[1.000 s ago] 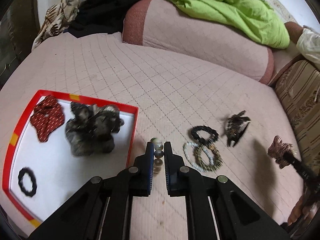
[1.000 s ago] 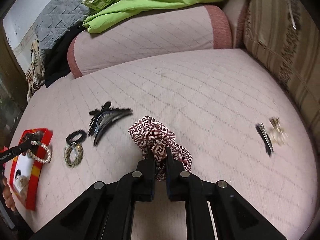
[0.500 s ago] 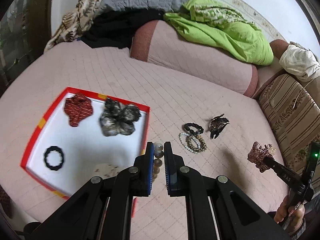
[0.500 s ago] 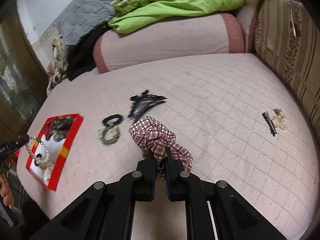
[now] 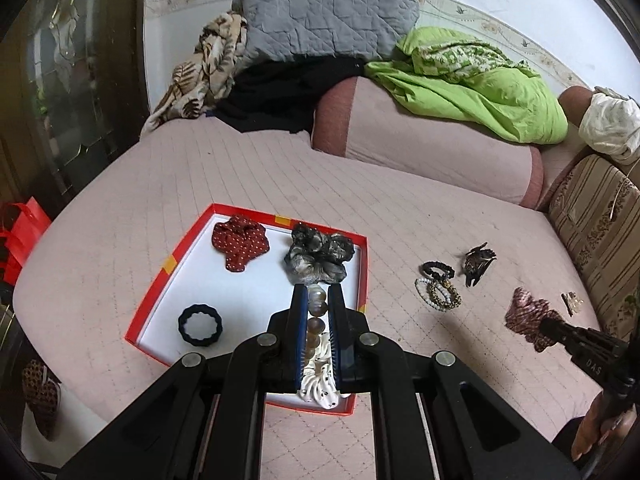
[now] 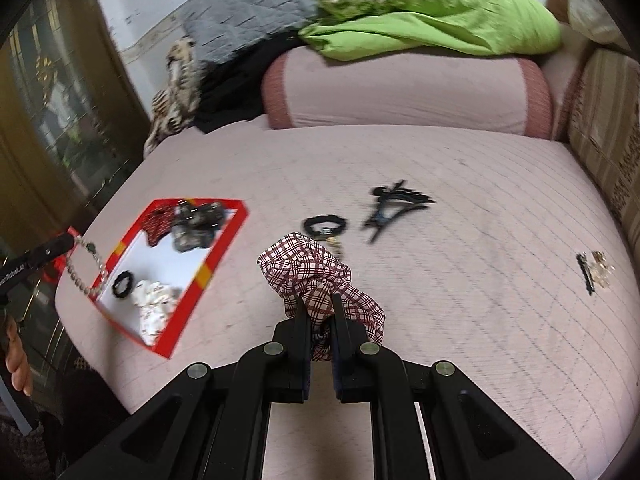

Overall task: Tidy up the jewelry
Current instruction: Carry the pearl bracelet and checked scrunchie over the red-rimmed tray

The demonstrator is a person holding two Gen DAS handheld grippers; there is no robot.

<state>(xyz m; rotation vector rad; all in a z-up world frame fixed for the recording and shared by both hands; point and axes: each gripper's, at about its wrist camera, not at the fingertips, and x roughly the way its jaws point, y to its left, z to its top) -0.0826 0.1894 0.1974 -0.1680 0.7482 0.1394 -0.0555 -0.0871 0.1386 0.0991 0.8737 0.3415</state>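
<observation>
The bead bracelet [image 5: 316, 312] sits pinched between the narrow jaws of the left gripper [image 5: 318, 300], its round pearly and brown beads stacked in the gap from the fingertips back toward 6 o'clock. In the right wrist view the same strand [image 6: 86, 270] hangs as a loop from the left tongs at 9 o'clock, dangling over the near-left edge of the red-rimmed tray [image 6: 208, 268].

In the left wrist view that tray [image 5: 152, 300] lies directly under the tongs, its white floor holding a red dotted scrunchie [image 5: 240, 242] at 11 o'clock, a dark grey scrunchie [image 5: 318, 258] just beyond the fingertips at 12 o'clock, a black hair tie [image 5: 199, 325] at 9 o'clock, and a white spotted scrunchie [image 5: 320, 384] under the jaws toward 6 o'clock.

The right gripper [image 6: 320, 304] is closed on a plaid scrunchie [image 6: 308, 272], whose red-and-white checked cloth bulges out past the fingertips toward 11 o'clock and spills to the 4 o'clock side. It is held above the pink quilted bed [image 6: 480, 280], well apart from the tray.

Out on the bed, at 12 to 1 o'clock from the plaid piece, lie a black bracelet [image 6: 324, 225] and a black claw clip [image 6: 394, 204], blurred. A small hair pin and gold trinket [image 6: 594, 270] rest near 3 o'clock. A green blanket [image 6: 440, 20] covers the bolster behind.
</observation>
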